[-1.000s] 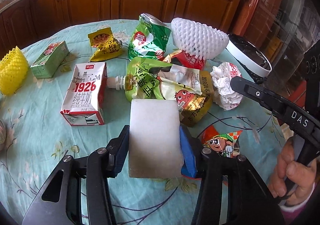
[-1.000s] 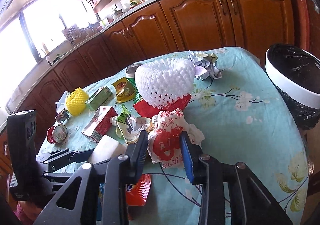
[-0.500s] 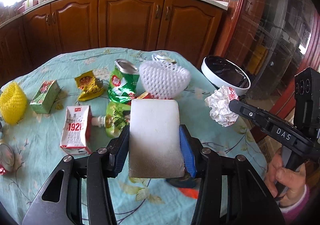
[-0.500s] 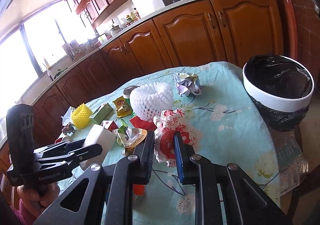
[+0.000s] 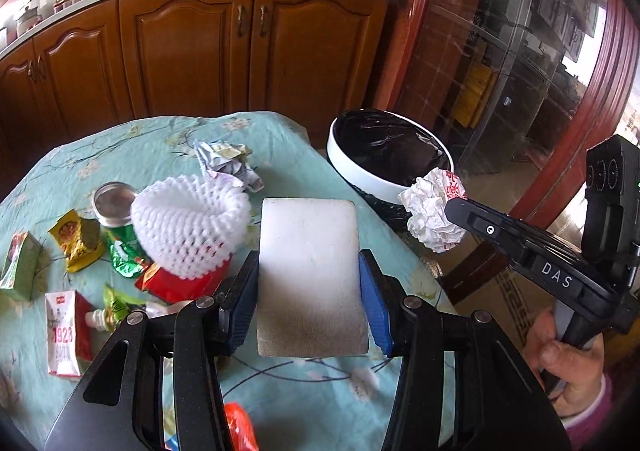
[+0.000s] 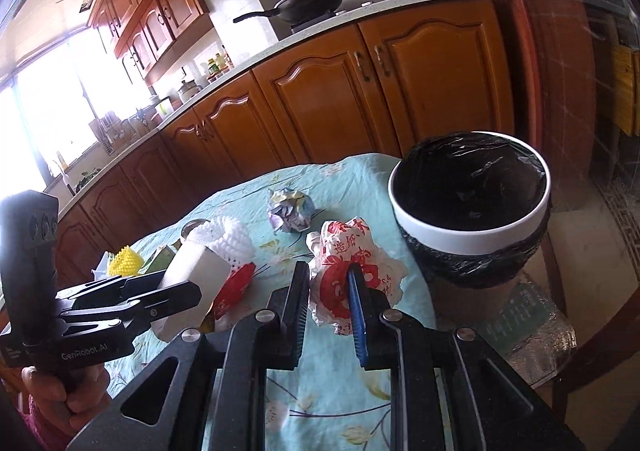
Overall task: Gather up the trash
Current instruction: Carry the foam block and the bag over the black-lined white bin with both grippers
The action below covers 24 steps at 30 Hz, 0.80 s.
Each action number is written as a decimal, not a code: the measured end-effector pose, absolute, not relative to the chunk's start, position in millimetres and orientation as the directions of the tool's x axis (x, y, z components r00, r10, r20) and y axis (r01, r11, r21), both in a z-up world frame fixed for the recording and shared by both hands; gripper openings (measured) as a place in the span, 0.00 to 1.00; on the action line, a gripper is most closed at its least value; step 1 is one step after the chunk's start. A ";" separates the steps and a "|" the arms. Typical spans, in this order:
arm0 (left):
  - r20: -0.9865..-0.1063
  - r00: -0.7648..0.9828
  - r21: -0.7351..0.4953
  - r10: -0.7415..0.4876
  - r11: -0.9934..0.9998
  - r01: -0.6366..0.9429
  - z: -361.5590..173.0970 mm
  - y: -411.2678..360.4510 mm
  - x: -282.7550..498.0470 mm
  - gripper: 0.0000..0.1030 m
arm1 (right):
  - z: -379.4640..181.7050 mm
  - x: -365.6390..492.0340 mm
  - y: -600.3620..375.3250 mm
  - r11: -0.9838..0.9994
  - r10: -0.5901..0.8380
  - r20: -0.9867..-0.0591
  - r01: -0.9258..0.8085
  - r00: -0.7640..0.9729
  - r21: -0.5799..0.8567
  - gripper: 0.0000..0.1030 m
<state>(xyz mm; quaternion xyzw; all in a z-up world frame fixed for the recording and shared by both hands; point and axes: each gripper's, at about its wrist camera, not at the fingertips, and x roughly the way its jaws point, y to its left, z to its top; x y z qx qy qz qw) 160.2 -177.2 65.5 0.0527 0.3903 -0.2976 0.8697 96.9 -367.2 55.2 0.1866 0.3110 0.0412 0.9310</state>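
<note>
The white foam block (image 5: 310,271) sits squeezed in the left hand-held gripper (image 5: 308,299). The crumpled paper (image 6: 352,275) is pinched in the right hand-held gripper (image 6: 328,303). The bin (image 6: 472,239) waits far right, nearer the right one.

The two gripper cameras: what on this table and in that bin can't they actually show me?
- Bin contents: both views, only the black liner shows; nothing can be made out inside.
- Orange wrapper: left view, mostly behind the left tool holding the white foam block.
- Milk carton print: left view, too small to read fully.
- Crumpled paper: right view, its middle is covered by the right tool.
</note>
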 end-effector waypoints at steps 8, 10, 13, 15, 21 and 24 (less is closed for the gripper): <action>-0.735 0.461 -0.137 -0.497 0.775 0.617 70.1 -232.5 192.3 0.46 | 59.0 109.9 -417.5 0.921 0.131 -0.575 0.116 0.808 0.373 0.19; -0.742 0.446 -0.130 -0.500 0.761 0.635 72.3 -249.8 201.0 0.46 | 59.7 116.7 -429.9 0.919 0.119 -0.579 0.131 0.807 0.371 0.19; -0.756 0.428 -0.116 -0.495 0.745 0.657 74.2 -275.4 215.9 0.46 | 59.9 128.0 -446.9 0.916 0.100 -0.585 0.155 0.805 0.370 0.19; -0.767 0.419 -0.108 -0.486 0.741 0.662 75.0 -291.5 228.1 0.46 | 60.1 135.9 -456.3 0.915 0.087 -0.593 0.170 0.801 0.365 0.19; -0.806 0.369 -0.112 -0.463 0.731 0.674 70.4 -335.6 266.9 0.46 | 62.9 159.1 -481.1 0.915 0.069 -0.611 0.194 0.789 0.354 0.19; -0.825 0.345 -0.114 -0.447 0.730 0.673 64.5 -354.0 280.7 0.46 | 61.7 170.8 -490.5 0.915 0.069 -0.624 0.201 0.779 0.351 0.19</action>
